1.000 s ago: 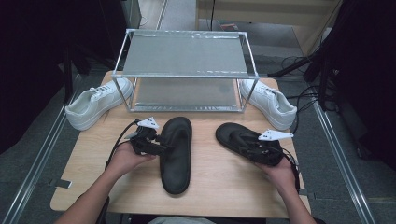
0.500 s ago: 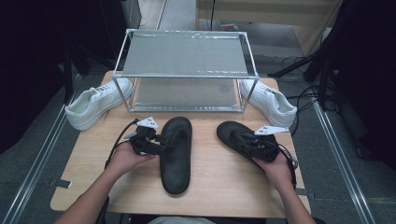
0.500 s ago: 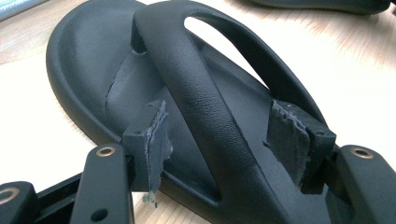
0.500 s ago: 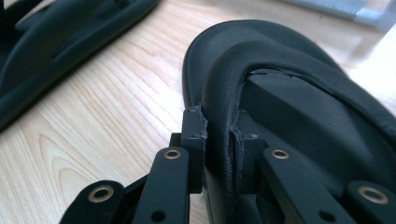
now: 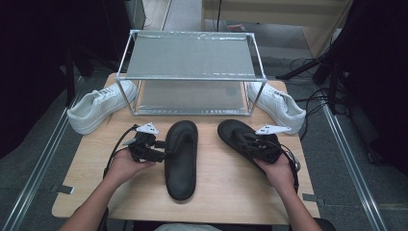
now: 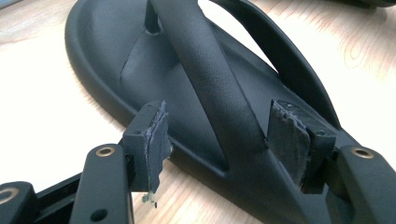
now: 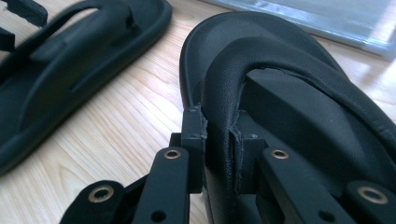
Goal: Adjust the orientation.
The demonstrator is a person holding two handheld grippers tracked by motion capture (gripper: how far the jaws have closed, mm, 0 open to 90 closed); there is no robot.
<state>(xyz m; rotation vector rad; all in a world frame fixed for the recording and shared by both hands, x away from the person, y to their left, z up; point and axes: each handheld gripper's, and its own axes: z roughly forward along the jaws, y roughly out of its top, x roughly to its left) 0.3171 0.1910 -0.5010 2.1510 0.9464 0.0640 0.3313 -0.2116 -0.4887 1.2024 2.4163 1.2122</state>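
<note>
High view: two black sandals lie near the table's front edge. Right gripper (image 7: 219,135) has just been closing and pinches the right sandal (image 5: 243,139) by its soft, bendy strap. Left gripper (image 6: 229,140) straddles the left sandal's (image 5: 182,159) strap, jaws wide.

Two black sandals were seen: the left sandal (image 5: 181,159) and the right sandal (image 5: 245,138), both plain matte black, the strap (image 7: 224,107) of the right one showing a fine leather-like grain. The fingers (image 6: 152,144) of the left gripper (image 5: 161,144) were black with greyish, worn pad edges. Two white sneakers (image 5: 98,105) (image 5: 276,100) were noted at the far left and far right. The table (image 5: 231,192) was light wood with pale grain. The shelf rack (image 5: 192,72) was silver-grey metal.
</note>
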